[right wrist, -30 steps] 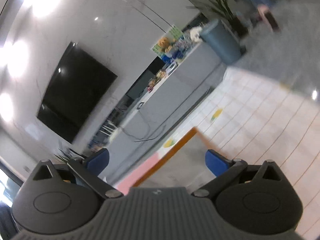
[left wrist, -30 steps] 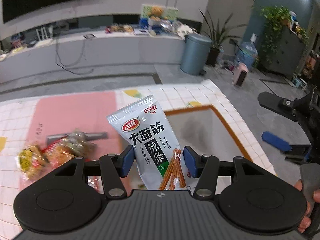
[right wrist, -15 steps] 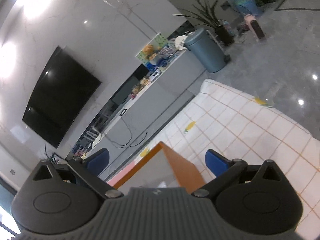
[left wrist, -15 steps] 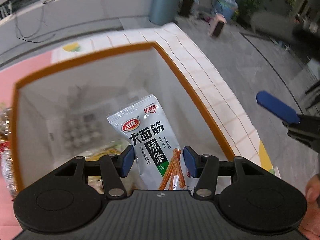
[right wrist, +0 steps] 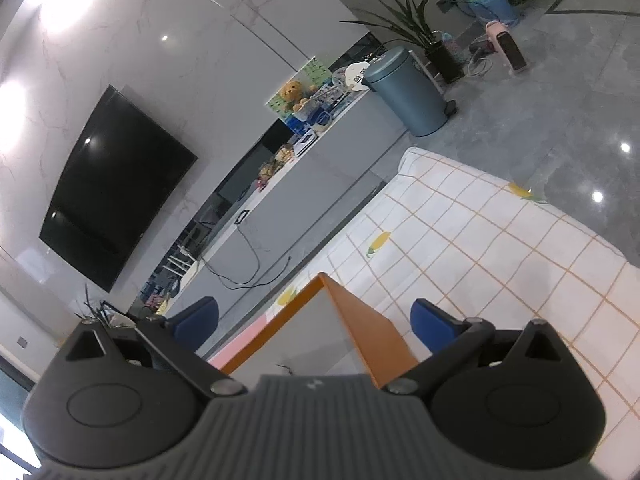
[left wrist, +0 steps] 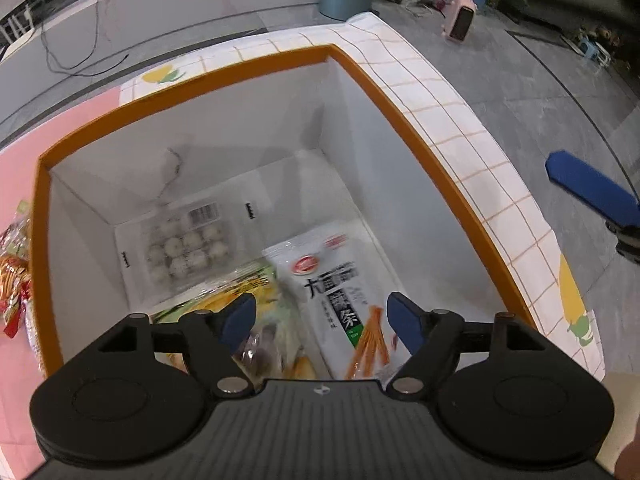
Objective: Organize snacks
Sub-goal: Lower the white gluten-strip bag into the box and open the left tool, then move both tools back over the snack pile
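In the left wrist view an orange-rimmed white box sits on the checked tablecloth. My left gripper hangs over its near end, jaws opening. The white spicy-strip packet lies loose on the box floor below the pads, blurred and clear of them. Beside it lie a yellow-green snack bag and a clear tray of pale balls. My right gripper is open and empty above the box's orange corner; one of its blue fingers shows at the right edge of the left wrist view.
Red and yellow snack packets lie on the pink mat left of the box. The tablecloth ends at the floor on the right. A blue-grey bin and a long counter stand beyond the table.
My left gripper went from above the table to over the box, then its jaws spread. The white packet left the pads and dropped to the box floor. The right gripper stays open, barely moved.
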`<action>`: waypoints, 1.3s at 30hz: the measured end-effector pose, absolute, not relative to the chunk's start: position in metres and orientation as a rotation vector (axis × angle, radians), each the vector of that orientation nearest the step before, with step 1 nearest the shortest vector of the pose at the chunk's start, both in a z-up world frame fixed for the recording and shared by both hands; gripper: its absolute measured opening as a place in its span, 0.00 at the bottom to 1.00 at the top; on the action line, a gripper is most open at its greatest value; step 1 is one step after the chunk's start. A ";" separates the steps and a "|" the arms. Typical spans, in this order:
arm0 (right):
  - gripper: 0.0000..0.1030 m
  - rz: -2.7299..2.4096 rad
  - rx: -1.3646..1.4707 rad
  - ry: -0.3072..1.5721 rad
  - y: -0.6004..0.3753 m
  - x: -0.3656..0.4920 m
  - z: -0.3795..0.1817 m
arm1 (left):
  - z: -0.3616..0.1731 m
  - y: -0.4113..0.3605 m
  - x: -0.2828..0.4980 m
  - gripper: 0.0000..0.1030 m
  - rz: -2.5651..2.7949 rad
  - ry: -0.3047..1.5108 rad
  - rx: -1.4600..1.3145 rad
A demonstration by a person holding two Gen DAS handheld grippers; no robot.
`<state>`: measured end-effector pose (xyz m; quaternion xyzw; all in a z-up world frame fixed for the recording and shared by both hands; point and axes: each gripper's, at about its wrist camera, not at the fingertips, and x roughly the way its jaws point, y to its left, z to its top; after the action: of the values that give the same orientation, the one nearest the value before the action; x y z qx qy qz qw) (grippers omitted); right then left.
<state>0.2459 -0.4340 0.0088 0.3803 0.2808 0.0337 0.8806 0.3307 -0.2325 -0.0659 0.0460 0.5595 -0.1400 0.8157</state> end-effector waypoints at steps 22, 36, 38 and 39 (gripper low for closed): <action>0.96 0.021 0.576 0.662 -0.389 0.222 0.001 | 0.001 -0.148 0.286 0.85 -0.262 1.097 -0.055; 0.96 0.041 0.240 0.701 -0.264 0.196 0.015 | 0.036 -0.049 0.242 0.85 -0.155 1.008 -0.070; 0.97 0.077 0.276 0.705 -0.253 0.193 0.020 | 0.041 -0.031 0.235 0.85 -0.138 0.988 -0.079; 0.97 0.081 0.277 0.691 -0.247 0.190 0.023 | 0.043 -0.022 0.231 0.85 -0.121 0.978 -0.079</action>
<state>0.1897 -0.2465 0.0227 0.1352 0.3375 0.0394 0.9307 0.2306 -0.0219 0.0426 -0.0378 0.4692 -0.0580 0.8804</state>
